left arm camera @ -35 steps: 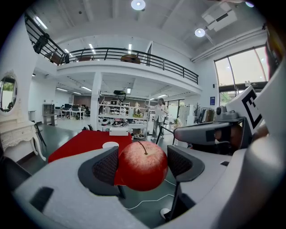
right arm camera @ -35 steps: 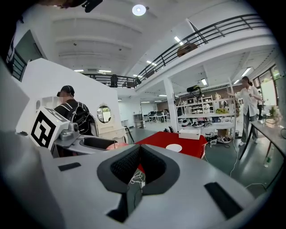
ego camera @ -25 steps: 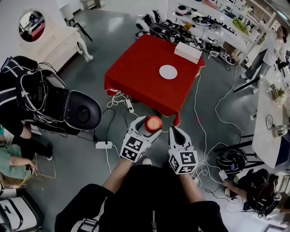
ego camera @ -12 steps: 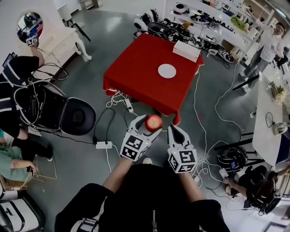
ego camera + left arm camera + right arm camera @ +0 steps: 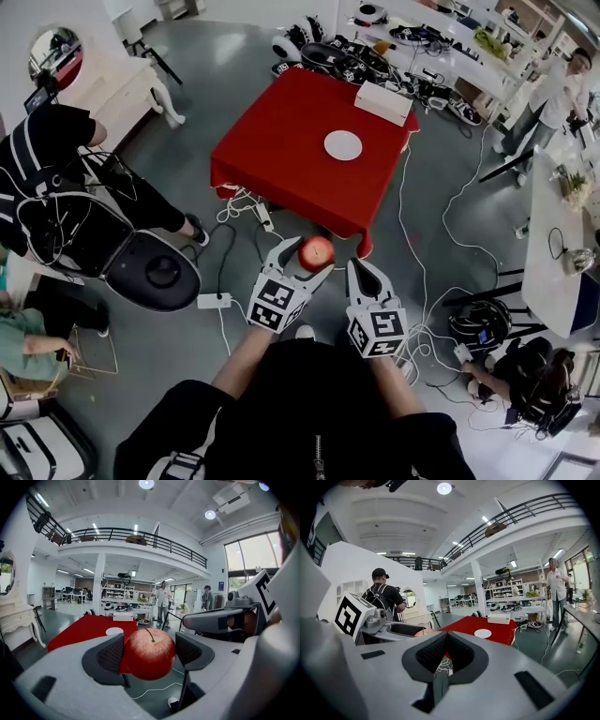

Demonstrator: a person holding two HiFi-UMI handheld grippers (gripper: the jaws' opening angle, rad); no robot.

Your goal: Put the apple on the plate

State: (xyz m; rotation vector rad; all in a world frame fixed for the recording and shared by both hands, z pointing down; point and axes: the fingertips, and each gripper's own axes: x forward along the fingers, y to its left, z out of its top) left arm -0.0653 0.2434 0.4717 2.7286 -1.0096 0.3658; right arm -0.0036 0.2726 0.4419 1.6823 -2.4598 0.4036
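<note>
1. Apple (image 5: 316, 253), red with its stem up, is clamped between the 2 jaws of the left gripper (image 5: 307, 259). In the left gripper view the dark pads (image 5: 112, 656) press on its 2 sides.
2. The apple hangs in the air over the grey floor (image 5: 187, 244), near the closest corner of the red table (image 5: 281, 150) but not over it.
3. The plate (image 5: 343, 144) is white and round. It lies flat on the red cloth toward the table's far right part, well apart from the apple.
4. The right gripper (image 5: 362, 266) is just beside the left one, on its right, with its 2 jaws closed against each other; the right gripper view shows their pads meeting.
5. A white box (image 5: 383, 102) rests at the table's far edge, beyond the plate and near it.
6. Loose cables (image 5: 236, 208) trail on the floor at the table's near side.
7. A person in black (image 5: 56, 150) stands at the left, and a person in white (image 5: 553, 89) stands at the far right.
</note>
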